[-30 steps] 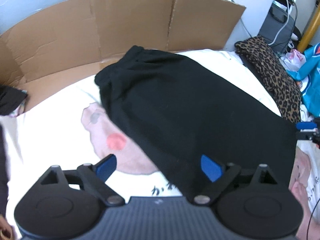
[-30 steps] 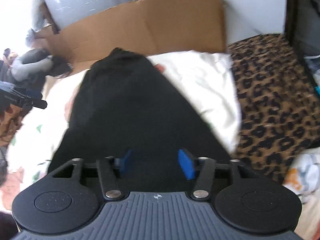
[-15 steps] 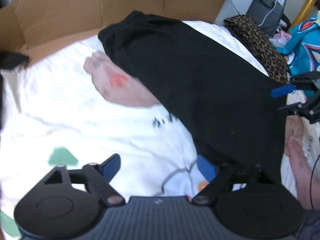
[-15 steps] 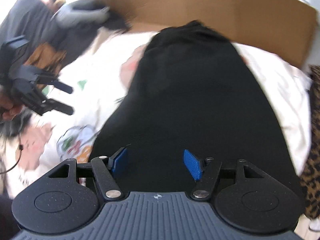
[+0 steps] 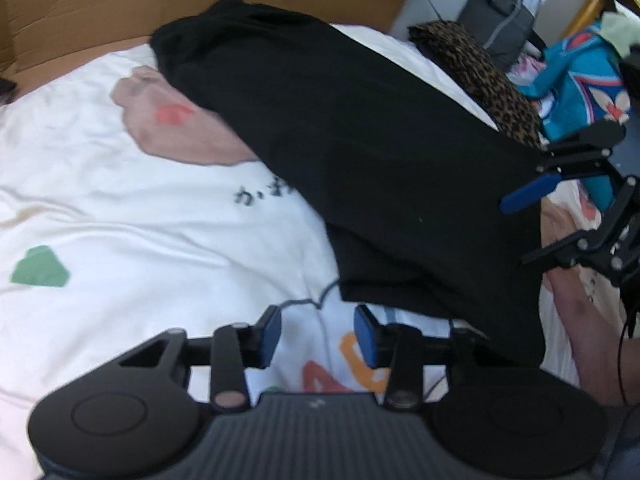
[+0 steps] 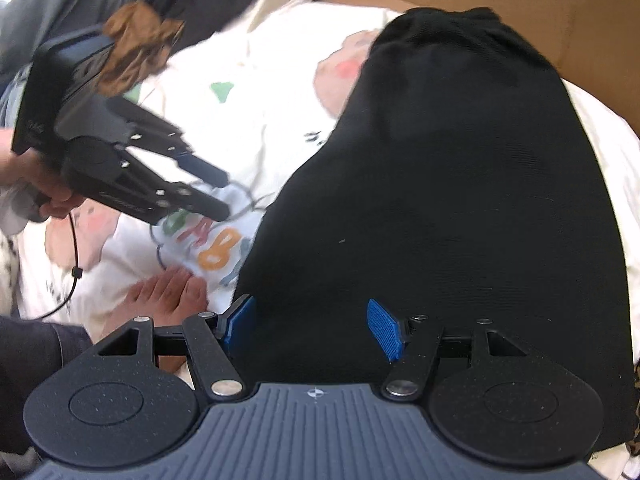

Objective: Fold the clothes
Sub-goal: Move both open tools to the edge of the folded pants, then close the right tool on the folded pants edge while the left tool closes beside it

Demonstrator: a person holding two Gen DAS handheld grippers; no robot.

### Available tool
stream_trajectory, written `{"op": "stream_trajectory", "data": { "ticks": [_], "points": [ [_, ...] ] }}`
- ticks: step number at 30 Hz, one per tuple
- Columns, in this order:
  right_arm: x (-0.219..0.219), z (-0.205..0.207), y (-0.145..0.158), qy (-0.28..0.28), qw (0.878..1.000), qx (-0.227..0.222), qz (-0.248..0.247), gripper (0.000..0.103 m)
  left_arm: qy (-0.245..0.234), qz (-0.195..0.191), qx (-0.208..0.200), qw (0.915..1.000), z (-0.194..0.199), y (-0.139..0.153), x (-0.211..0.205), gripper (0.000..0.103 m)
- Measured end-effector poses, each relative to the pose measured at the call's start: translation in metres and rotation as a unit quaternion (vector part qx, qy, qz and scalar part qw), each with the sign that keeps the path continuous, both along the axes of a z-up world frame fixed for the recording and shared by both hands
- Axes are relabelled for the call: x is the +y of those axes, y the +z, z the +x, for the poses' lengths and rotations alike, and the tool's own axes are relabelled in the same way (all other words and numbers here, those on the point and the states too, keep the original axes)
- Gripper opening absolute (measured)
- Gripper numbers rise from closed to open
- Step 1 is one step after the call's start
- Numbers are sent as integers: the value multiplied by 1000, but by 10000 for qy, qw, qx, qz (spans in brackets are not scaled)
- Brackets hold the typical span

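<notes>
Left wrist view: the left gripper [image 5: 316, 334] hovers over the printed bedsheet [image 5: 120, 220], jaws closing on nothing, just beside the black garment [image 5: 360, 140] lying flat on the bed. Right wrist view: the right gripper [image 6: 314, 326] stands partly open over the garment's near hem, gripping nothing; folding looks barely begun.

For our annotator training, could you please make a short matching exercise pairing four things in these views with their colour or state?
Things:
1. garment
2. bedsheet
3. left tongs
4. leopard-print cloth

Descriptions:
A. white with cartoon prints
B. closing, nothing between them
C. plain black, lying on the bedsheet
D. brown and spotted, beyond the garment's far edge

Pairs: 1-C, 2-A, 3-B, 4-D
</notes>
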State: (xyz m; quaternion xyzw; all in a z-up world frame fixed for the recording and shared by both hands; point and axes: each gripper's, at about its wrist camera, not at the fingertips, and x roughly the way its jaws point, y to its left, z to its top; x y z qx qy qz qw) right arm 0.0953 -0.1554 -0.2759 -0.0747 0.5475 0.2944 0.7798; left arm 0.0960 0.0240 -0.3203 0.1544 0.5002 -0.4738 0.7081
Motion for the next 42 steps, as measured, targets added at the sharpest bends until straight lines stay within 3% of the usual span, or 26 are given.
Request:
{"op": "stream_trajectory", "data": {
  "ticks": [5,10,16,19,21,26,29,31,36,42],
  "points": [
    [26,-12,-3,486,9988,-2,-44,68,-53,-74,50,9999,-10,-15,-9,36],
    [35,-24,-17,514,9985,165,-117,68,-155,-166,-193,9996,-18,-19,-18,36],
    [37,-33,-19,729,9968,-56,-310,67,-135,-397,-208,9989,-16,-12,-19,36],
    [35,-34,-20,693,9968,-75,-388,57,-142,-543,-118,9984,-14,-6,-12,36],
    [32,-33,-21,703,9966,-91,-423,43,-101,-610,-100,9980,-12,-4,-7,36],
    [26,-32,-17,754,9966,-64,-337,19,-230,-366,-300,9986,-16,-13,-12,36],
    [21,-33,-14,726,9969,-16,-291,8,-260,-423,-367,9981,-17,-14,-15,36],
    [16,-34,-12,682,9973,24,-263,6,-169,-602,-200,9978,-11,-11,-15,36],
    [1,-30,-8,364,9991,66,-198,1,-468,-624,-203,9968,-10,-5,-19,36],
    [-14,-24,-4,-19,9999,163,-45,1,-682,-502,-533,9950,-19,-9,-31,39]
  ]
}}
